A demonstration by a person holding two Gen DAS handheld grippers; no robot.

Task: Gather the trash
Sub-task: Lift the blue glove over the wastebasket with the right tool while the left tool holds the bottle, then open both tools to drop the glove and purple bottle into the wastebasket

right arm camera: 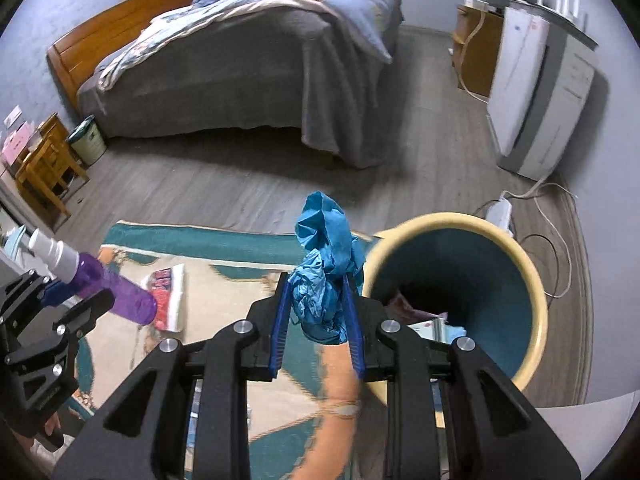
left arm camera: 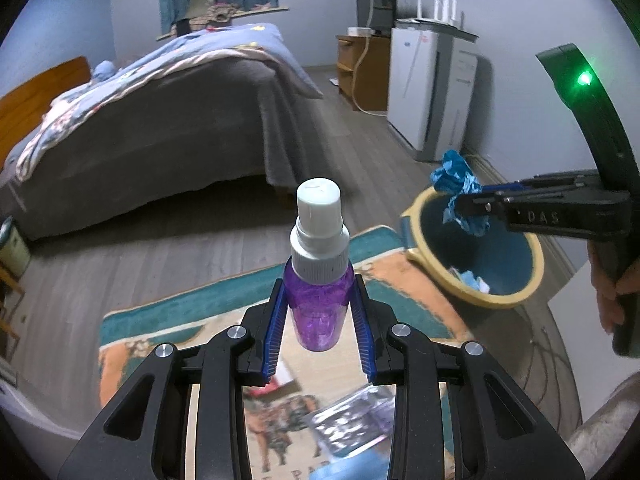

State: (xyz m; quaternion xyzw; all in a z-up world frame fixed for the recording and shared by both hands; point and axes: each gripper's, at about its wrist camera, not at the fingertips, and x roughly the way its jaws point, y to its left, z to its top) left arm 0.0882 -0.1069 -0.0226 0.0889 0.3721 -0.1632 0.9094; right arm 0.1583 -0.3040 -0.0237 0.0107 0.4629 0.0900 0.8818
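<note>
Right gripper (right arm camera: pixel 318 308): pinching crumpled blue glove (right arm camera: pixel 326 264), hovering beside bin (right arm camera: pixel 540 304) rim at 3 o'clock for dropping.
Left gripper (left arm camera: pixel 320 312): clamping purple spray bottle (left arm camera: pixel 319 280), waiting its turn.

Glossy translucent purple plastic bottle (left arm camera: pixel 319 304), crinkled blue glove (right arm camera: pixel 326 276), smooth plastic bin (right arm camera: pixel 538 304), woven rug (right arm camera: pixel 224 280).

A bed (right arm camera: pixel 240 72) with a gray cover and blue quilt (right arm camera: pixel 280 4) stands on the wooden floor (right arm camera: pixel 224 192). A patterned rug (right arm camera: pixel 224 280) lies nearer. A white appliance (right arm camera: pixel 536 92) stands against the wall, beside a wooden cabinet (right arm camera: pixel 476 52).
</note>
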